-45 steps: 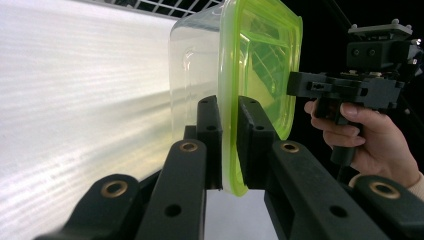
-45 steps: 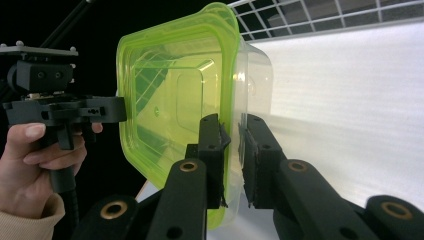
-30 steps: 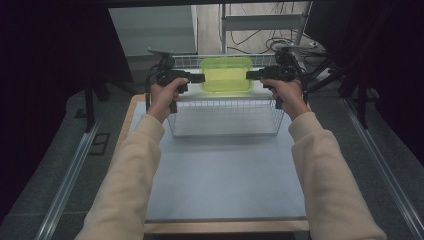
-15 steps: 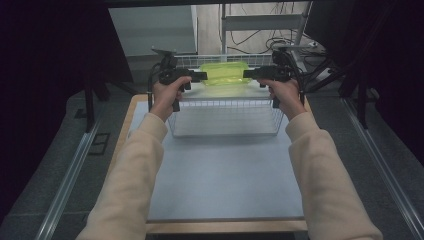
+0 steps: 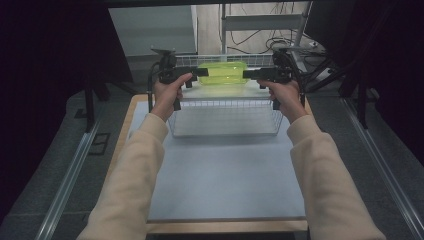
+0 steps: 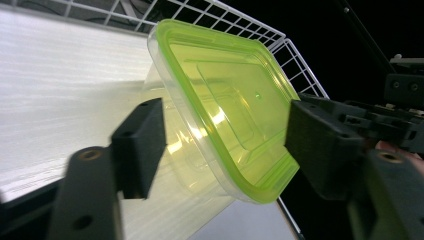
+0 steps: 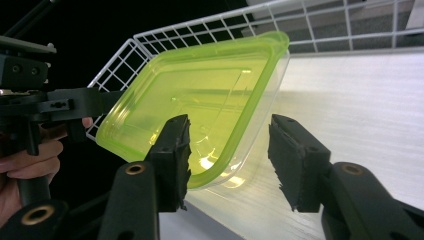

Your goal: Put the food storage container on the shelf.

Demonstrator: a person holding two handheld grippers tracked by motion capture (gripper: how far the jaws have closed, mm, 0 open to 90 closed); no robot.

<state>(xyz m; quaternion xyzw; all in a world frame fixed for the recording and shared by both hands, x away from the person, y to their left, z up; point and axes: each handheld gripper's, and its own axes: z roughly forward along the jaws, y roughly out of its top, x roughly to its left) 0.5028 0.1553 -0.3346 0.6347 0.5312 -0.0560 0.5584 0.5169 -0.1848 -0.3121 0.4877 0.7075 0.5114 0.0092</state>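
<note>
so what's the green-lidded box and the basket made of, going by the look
Box: most likely thin clear plastic, glossy; you see the pale surface through its wall, with bright glints. Its lid looks like translucent yellow-green plastic, smooth, with moulded steps. Basket: apparently wire with a white coat, thin rods crossing in an open grid; what lies under the coat can't be told.
</note>
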